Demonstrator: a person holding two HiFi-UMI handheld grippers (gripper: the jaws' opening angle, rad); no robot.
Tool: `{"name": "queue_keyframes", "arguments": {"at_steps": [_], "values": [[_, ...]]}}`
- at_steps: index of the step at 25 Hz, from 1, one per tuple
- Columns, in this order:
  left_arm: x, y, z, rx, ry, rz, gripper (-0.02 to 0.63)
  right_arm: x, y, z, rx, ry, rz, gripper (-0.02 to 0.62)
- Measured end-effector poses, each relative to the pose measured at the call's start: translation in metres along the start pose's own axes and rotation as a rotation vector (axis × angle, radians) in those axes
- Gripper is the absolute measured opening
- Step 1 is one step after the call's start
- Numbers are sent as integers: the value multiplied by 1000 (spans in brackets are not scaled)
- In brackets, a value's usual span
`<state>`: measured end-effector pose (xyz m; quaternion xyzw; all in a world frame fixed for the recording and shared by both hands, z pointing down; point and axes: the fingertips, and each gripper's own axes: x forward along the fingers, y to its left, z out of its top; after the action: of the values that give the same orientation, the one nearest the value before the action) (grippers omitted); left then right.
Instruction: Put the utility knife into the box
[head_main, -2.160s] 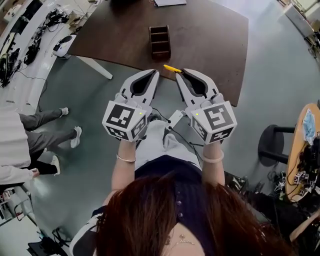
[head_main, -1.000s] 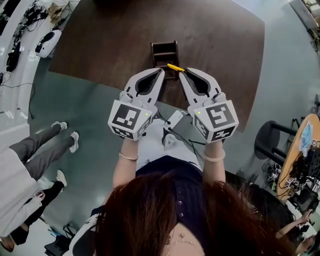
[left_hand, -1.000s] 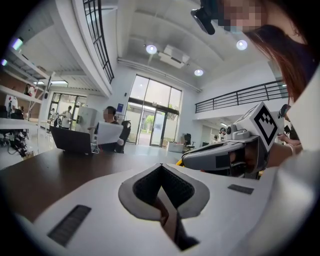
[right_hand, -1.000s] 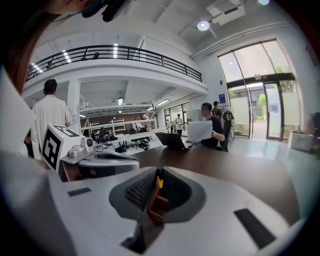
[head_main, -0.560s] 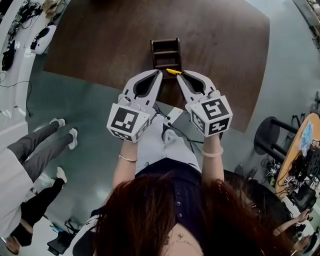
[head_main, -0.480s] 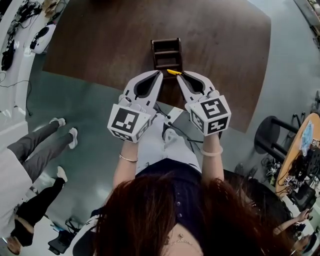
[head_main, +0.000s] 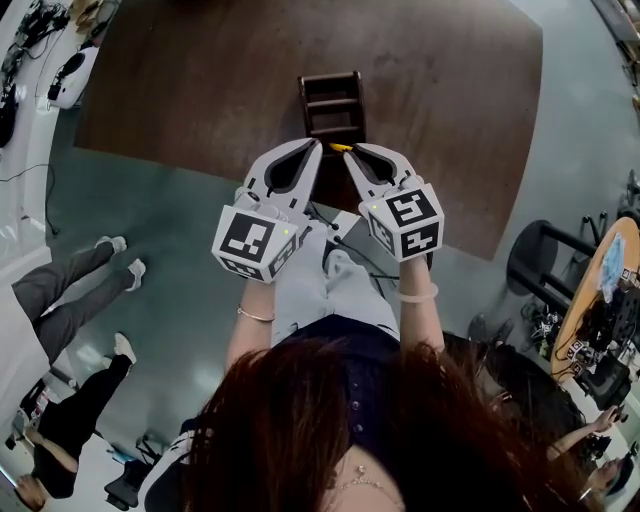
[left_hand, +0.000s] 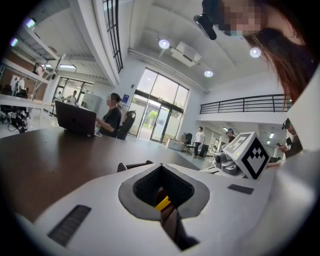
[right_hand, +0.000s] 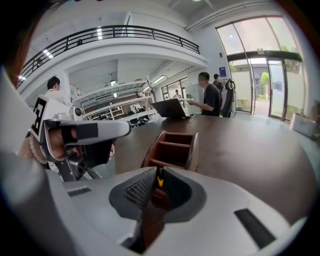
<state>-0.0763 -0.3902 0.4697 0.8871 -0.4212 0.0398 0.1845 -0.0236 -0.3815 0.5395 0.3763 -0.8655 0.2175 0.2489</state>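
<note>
A dark brown open box with dividers stands on the brown table. My right gripper is shut on the yellow utility knife, whose tip pokes left just at the box's near end. In the right gripper view the knife shows as a yellow sliver between the shut jaws, with the box right ahead. My left gripper is close beside the right one, shut, nothing clearly in it. In the left gripper view a yellow bit shows through its jaw window.
The table's near edge runs under both grippers. A black stool and a round wooden table with clutter stand at right. A person's legs are at left on the grey floor. A seated person with a laptop is far across the table.
Both grippers moved forward over the table toward the box. The right gripper swung left, closer to the left one, carrying the knife to the box's near end.
</note>
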Motion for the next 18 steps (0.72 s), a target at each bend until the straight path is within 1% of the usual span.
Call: {"name": "queue_keyframes", "arguments": {"at_steps": [5,9,14,18], "values": [[1,3,-1,-13,2,-5,-6,7,-3,-6,13,24,-9,49],[-2,5,1,-12,-1,-4,-6,5,-3,-3,8,7,-25,49],[-5,1,15,6,-27,-12,-6,-13,-5,22,-4,-63,-46,49],[-7,-15,32,40,-53,-23,-6,-41,-5,49,-4,-158,-50,49]]}}
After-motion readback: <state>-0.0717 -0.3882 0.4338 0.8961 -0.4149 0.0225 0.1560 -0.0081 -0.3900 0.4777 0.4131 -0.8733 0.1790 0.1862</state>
